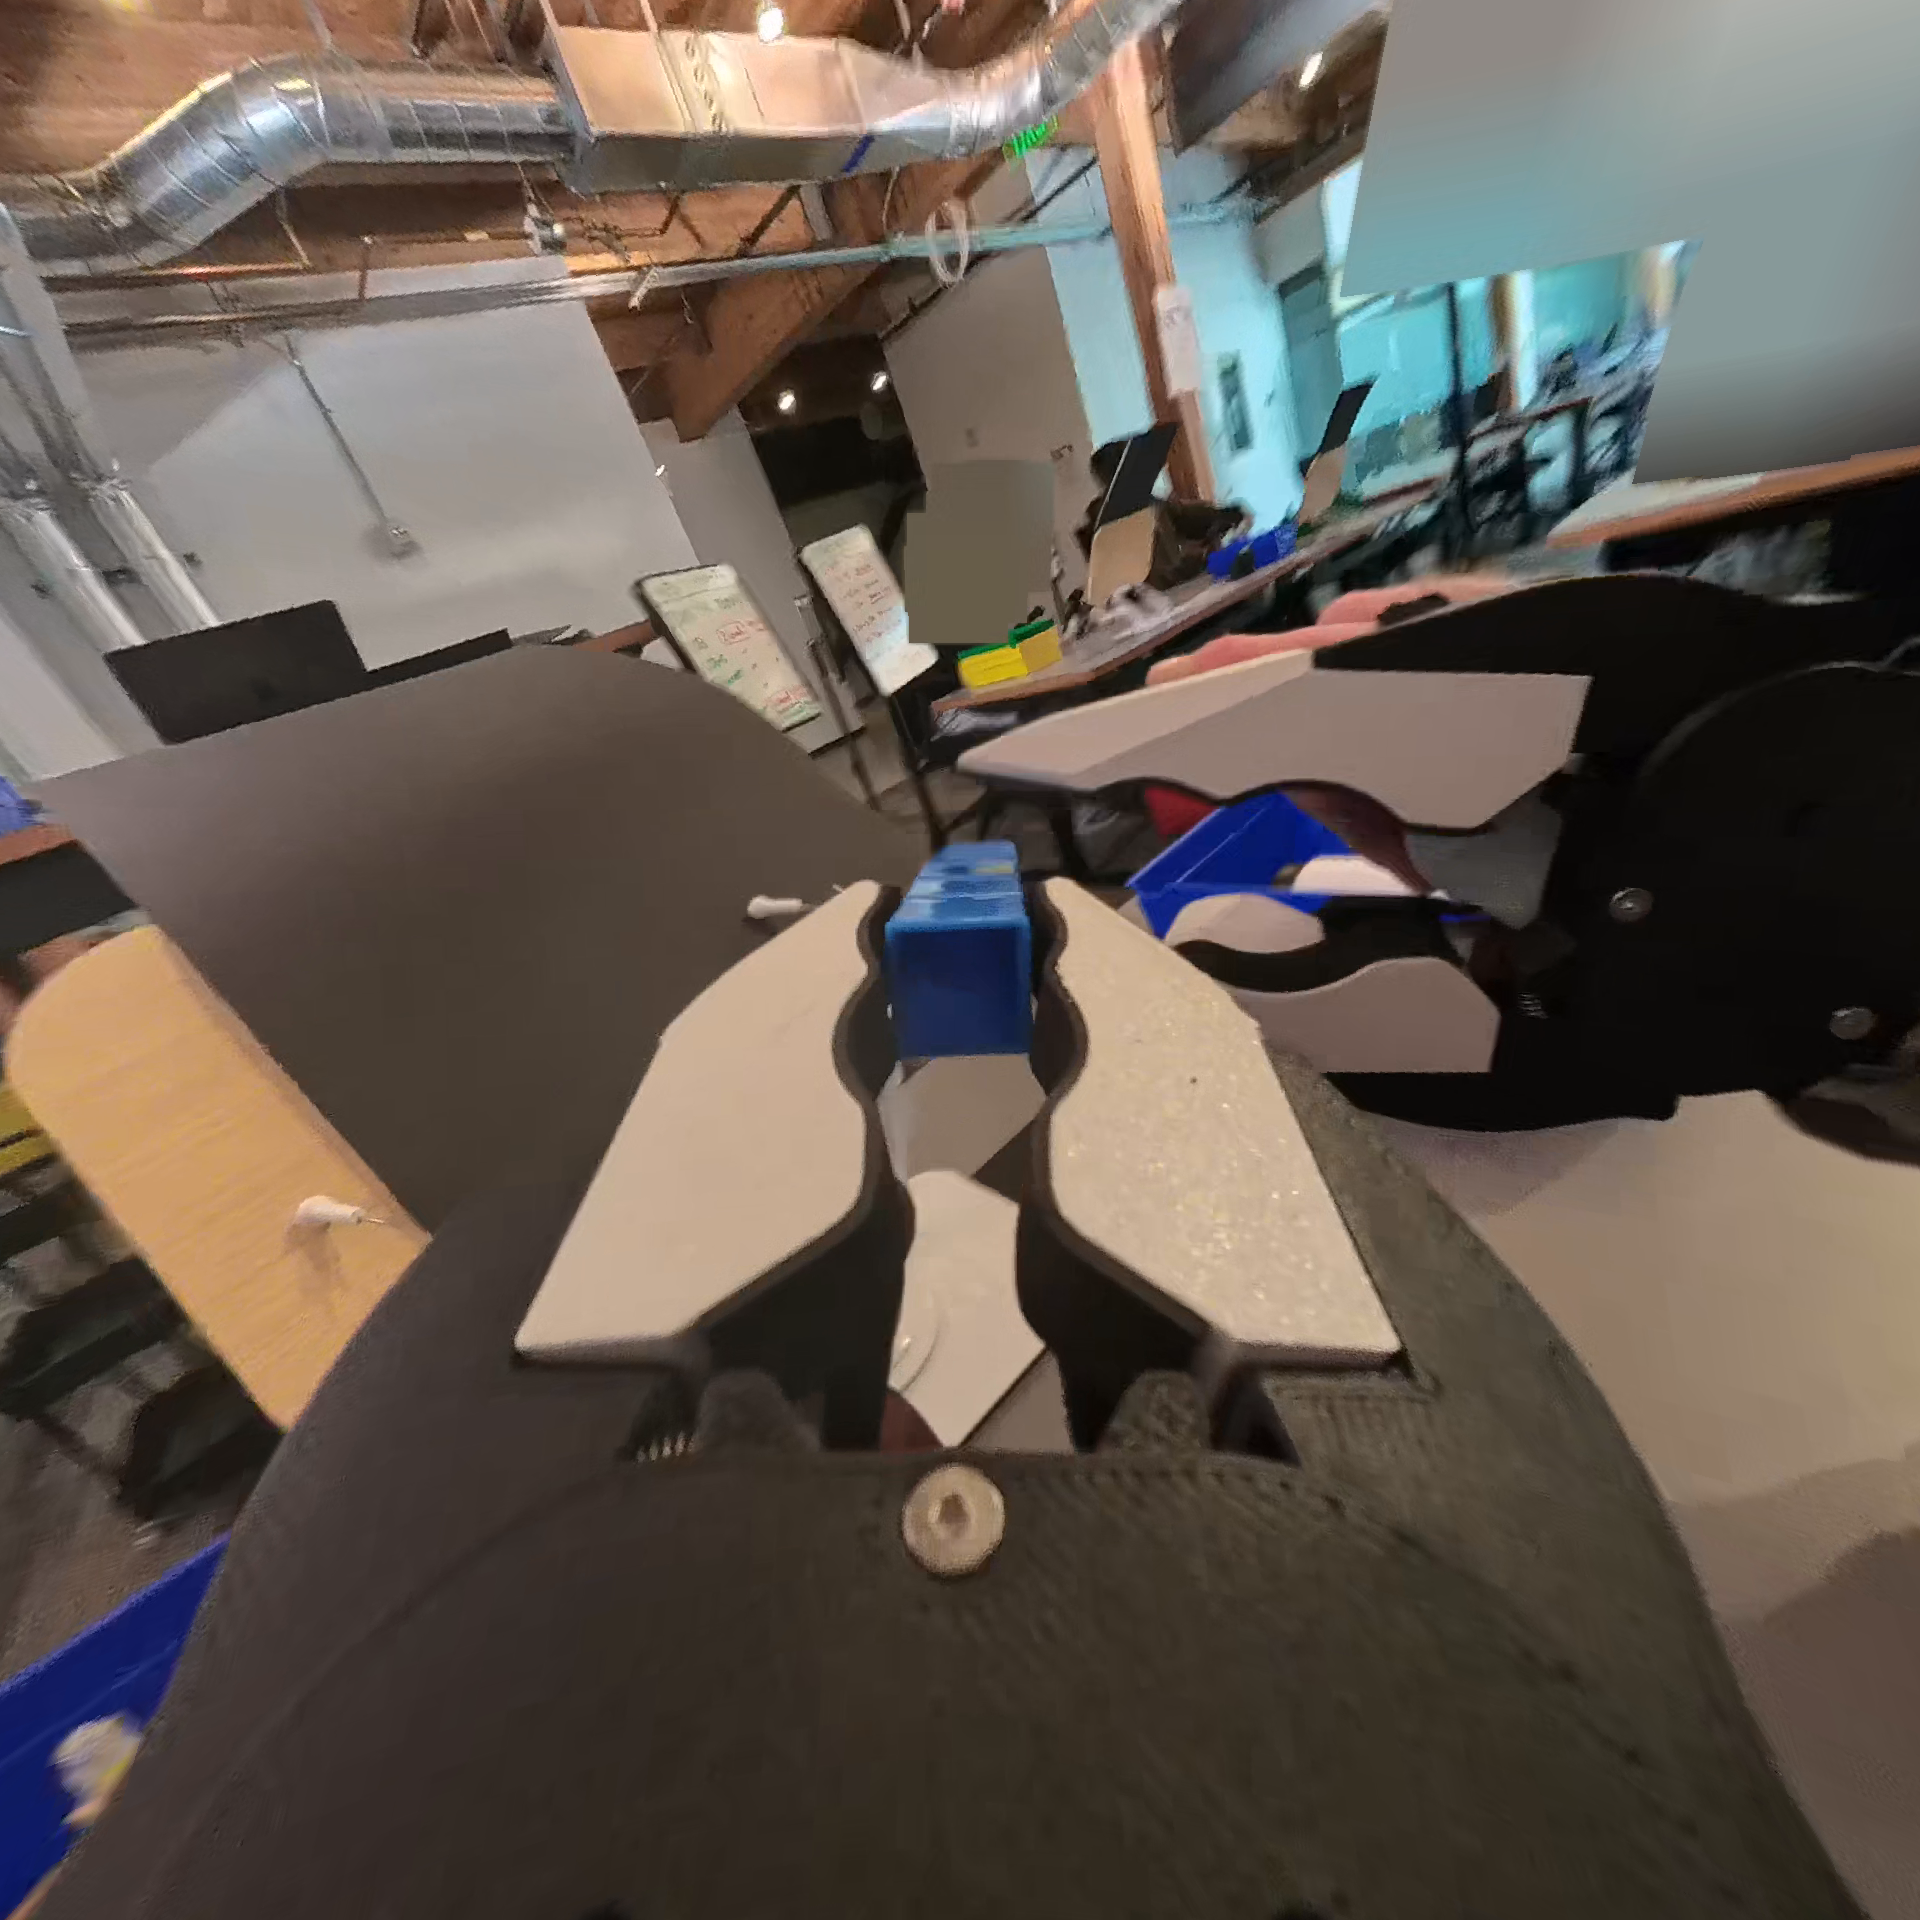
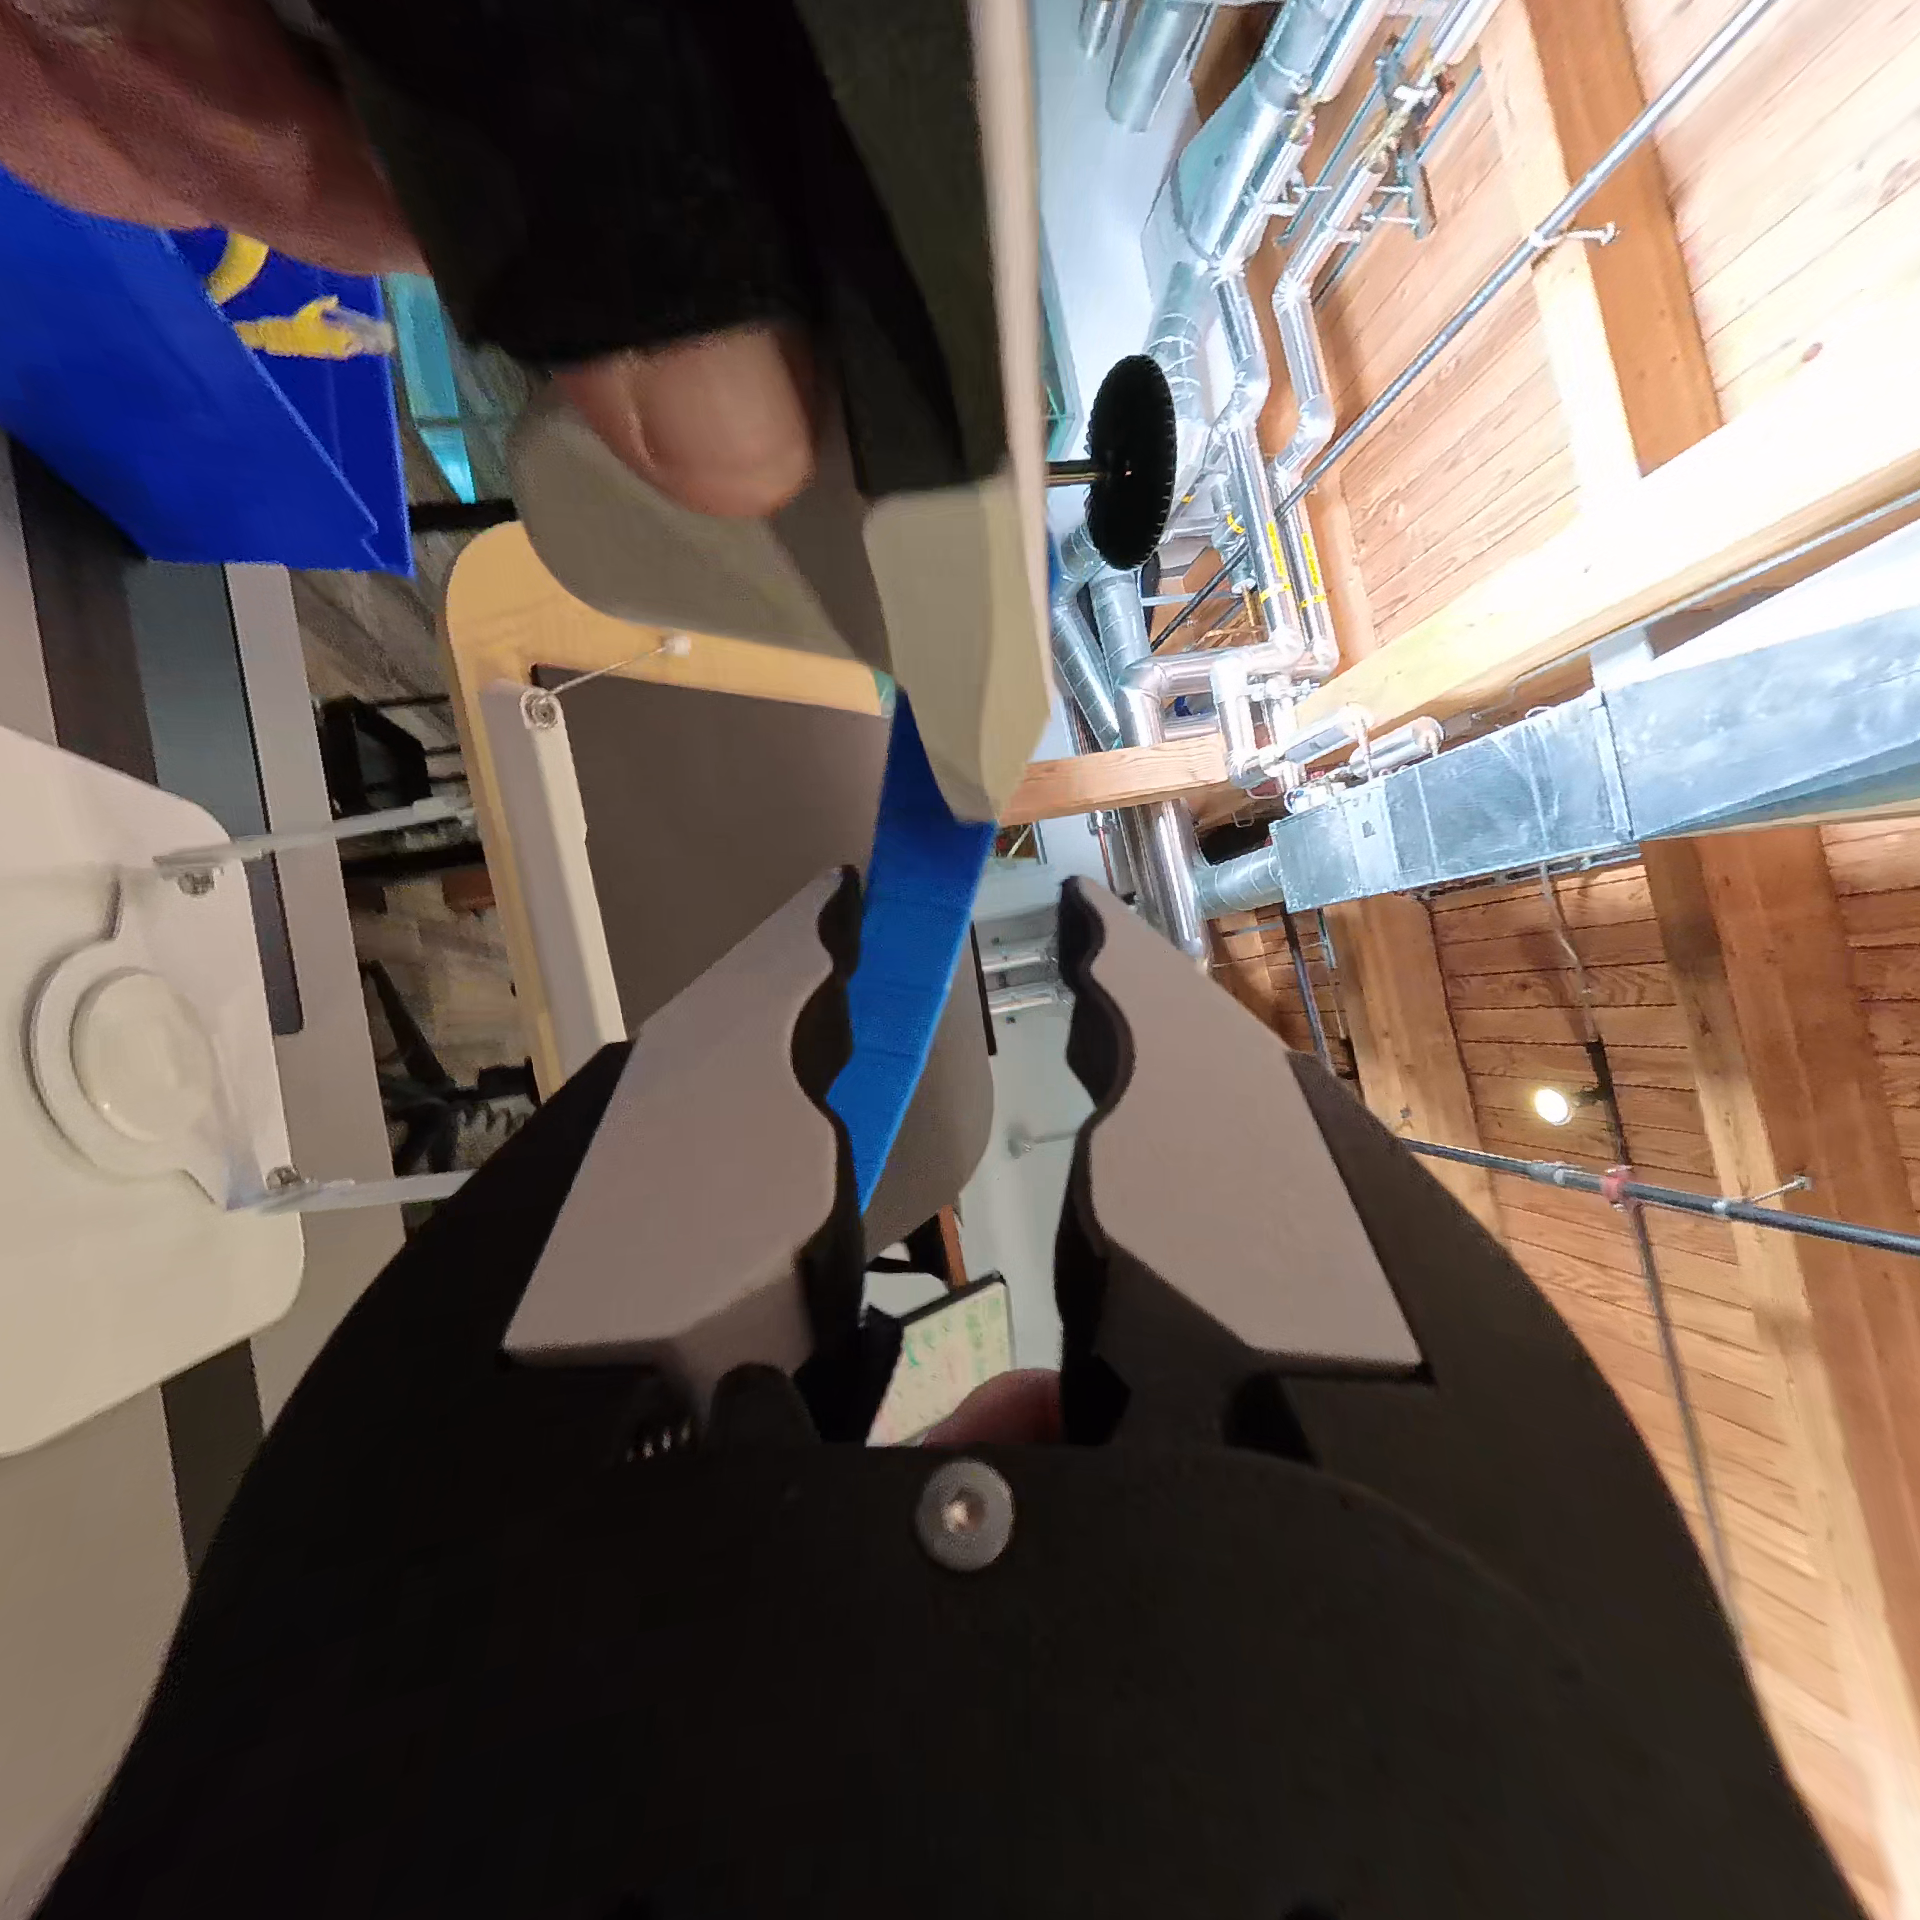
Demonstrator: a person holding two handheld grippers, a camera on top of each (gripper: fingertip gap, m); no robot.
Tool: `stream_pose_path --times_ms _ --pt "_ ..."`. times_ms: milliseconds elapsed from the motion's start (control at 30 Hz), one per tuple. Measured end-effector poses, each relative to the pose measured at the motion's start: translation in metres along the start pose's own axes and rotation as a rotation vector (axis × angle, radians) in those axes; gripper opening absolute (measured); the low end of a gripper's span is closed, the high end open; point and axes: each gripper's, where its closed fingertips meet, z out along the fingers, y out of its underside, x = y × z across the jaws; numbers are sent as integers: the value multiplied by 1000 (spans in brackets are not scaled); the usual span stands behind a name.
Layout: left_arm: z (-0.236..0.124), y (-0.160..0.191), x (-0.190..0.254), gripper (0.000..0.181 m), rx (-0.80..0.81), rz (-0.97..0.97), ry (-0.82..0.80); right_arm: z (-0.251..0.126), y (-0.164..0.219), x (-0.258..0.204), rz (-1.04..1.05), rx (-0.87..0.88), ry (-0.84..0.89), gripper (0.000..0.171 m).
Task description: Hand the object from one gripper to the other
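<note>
Midair, the left gripper (image 1: pixel 961 914) clamps a blue block (image 1: pixel 961 977) between its two grey fingers — the block sits at the fingertips, its square end facing the camera. Off at three o'clock in the left wrist view, the right gripper (image 1: pixel 1081 862) lies sideways with its jaws spread, nothing gripped. From the right wrist view, the right gripper (image 2: pixel 961 894) brackets the long blue block (image 2: pixel 904 997), which runs up toward twelve o'clock — close against one finger (image 2: pixel 727 1122), clear of the other. Behind it stand a dark panel (image 1: pixel 436 883) and a blue bin (image 2: pixel 156 416).
</note>
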Motion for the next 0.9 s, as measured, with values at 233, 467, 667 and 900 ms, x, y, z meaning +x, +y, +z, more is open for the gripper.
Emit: stream_pose_path --times_ms 233,467,667,900 --pt "-15 -12 -30 23 164 -402 185 -18 30 20 507 131 -231 47" --pt "-34 -25 -33 23 293 -462 392 -36 65 28 1094 296 -447 59" --pt "-43 -32 -19 23 325 -388 475 -47 47 17 1320 428 -660 49" --pt "-47 -33 -15 23 352 -383 511 -54 29 16 1474 566 -787 26"
